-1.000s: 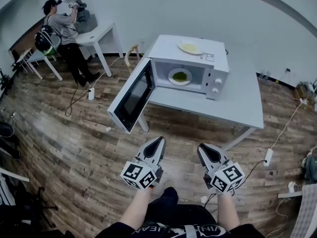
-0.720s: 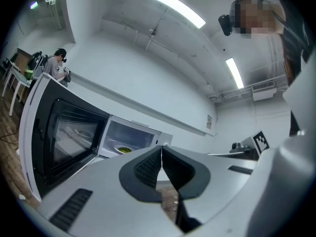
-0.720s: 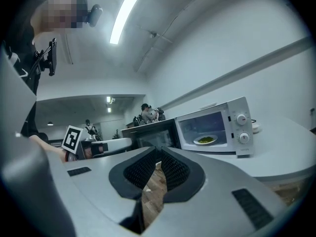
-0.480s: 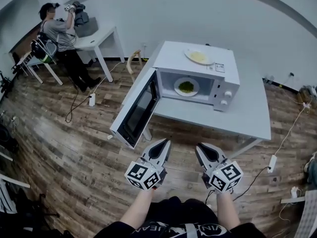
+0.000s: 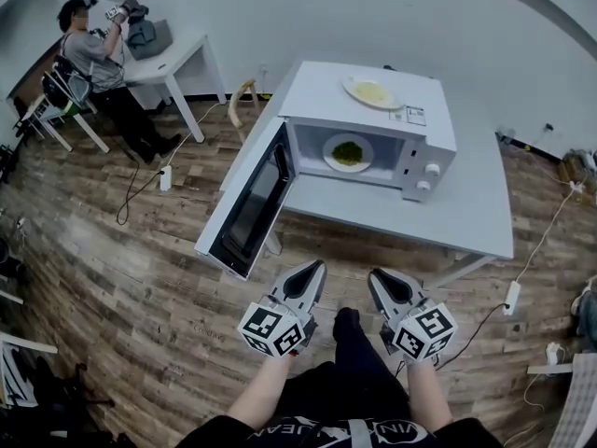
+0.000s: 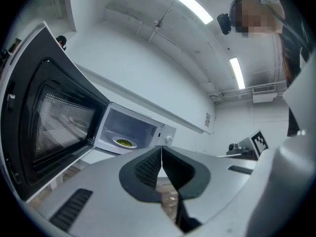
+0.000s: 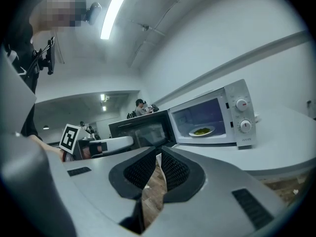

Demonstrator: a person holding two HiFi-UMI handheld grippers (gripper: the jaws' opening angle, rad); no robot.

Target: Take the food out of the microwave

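A white microwave (image 5: 373, 124) stands on a white table (image 5: 466, 203) with its door (image 5: 250, 203) swung wide open to the left. Inside it lies a white plate of green food (image 5: 347, 152), which also shows in the left gripper view (image 6: 124, 142) and the right gripper view (image 7: 201, 131). My left gripper (image 5: 313, 267) and right gripper (image 5: 376, 276) hang side by side over the wooden floor, short of the table's front edge and pointing at the microwave. Both are shut, with nothing between the jaws (image 6: 161, 148) (image 7: 158, 155).
A second plate (image 5: 373, 91) with pale food sits on top of the microwave. The open door juts out past the table's left end. A person (image 5: 93, 54) stands at another white table (image 5: 177, 63) at the back left. Cables and a power strip (image 5: 508, 295) lie on the floor.
Both grippers have come a little nearer the table and the open microwave, still shut. The person's leg now shows between them.
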